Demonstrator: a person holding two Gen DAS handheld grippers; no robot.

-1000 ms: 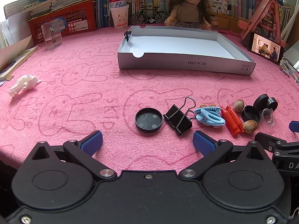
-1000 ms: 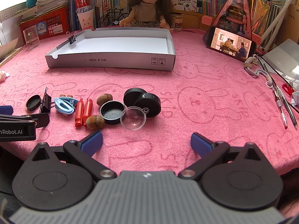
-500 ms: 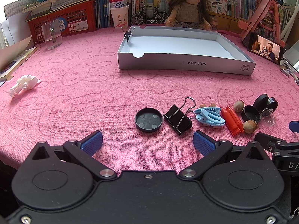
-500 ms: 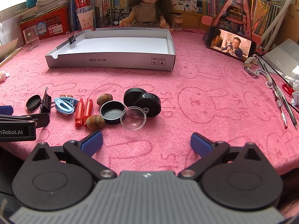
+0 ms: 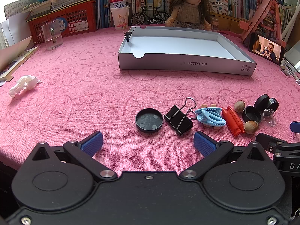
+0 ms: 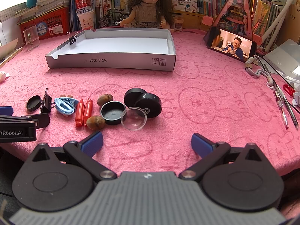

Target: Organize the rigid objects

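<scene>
Small objects lie in a row on the pink cloth: a black lid (image 5: 149, 120), a black binder clip (image 5: 178, 119), a blue hair clip (image 5: 211, 116), two red pieces (image 5: 233, 121), two nuts (image 6: 95, 122), an open black lid (image 6: 113, 112), two black discs (image 6: 143, 101) and a clear dome (image 6: 133, 118). An empty white shallow box (image 5: 180, 46) sits behind them. My left gripper (image 5: 148, 143) is open and empty just before the black lid. My right gripper (image 6: 147, 143) is open and empty just before the clear dome.
A doll (image 6: 148, 5), books, a toy bicycle, a can on a cup (image 5: 119, 5) and a red basket (image 5: 75, 18) line the back. A phone (image 6: 233, 45) stands at right, pens (image 6: 281, 103) beside it. A glass (image 5: 52, 34) and crumpled tissue (image 5: 23, 85) are at left.
Neither gripper nor any object has moved. Only the picture on the phone screen has changed.
</scene>
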